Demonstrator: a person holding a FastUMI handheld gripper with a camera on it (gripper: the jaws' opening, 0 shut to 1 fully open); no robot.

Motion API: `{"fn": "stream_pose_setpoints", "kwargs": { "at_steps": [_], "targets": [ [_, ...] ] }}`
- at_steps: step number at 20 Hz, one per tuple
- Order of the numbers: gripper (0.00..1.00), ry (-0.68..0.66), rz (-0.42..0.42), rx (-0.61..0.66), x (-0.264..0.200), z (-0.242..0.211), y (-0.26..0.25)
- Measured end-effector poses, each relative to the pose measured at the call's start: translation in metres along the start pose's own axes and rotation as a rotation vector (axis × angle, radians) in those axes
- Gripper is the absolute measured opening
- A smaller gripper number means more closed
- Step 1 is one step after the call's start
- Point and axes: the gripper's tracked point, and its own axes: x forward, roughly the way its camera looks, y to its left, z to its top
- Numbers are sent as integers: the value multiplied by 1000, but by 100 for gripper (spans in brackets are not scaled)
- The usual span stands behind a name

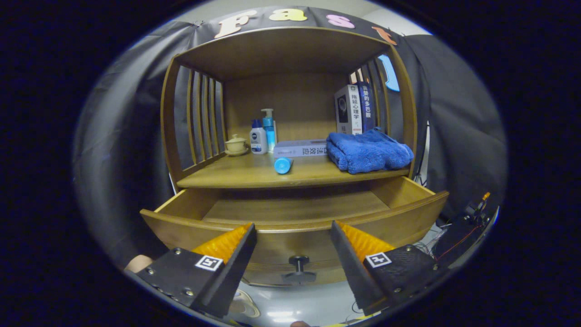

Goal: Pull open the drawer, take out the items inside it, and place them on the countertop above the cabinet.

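Observation:
The wooden drawer (295, 227) stands pulled out of the cabinet, and the part of its bottom I can see is bare. Its dark knob (298, 263) sits on the front panel, between my fingers and just ahead of them. My gripper (294, 231) is open, fingers spread wide in front of the drawer, holding nothing. On the countertop (254, 175) above the drawer lies a blue cylinder (282, 165) on its side near the front edge. A folded blue towel (370, 152) rests on the countertop's right side.
At the back of the countertop stand a small lidded cup (236, 144), a white bottle (258, 138) and a blue pump bottle (268, 129). A flat book (299, 148) lies mid-shelf, with upright books (354, 109) behind the towel. Slatted sides enclose the shelf. Cables (458, 229) lie to the right.

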Motion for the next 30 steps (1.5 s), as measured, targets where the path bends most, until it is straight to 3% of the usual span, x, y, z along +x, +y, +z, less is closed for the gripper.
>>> {"fn": "stream_pose_setpoints", "kwargs": {
  "at_steps": [23,30],
  "targets": [
    [99,5,10,11,10,8,0],
    [99,-8,-9,41,54,20,8]
  ]
}}
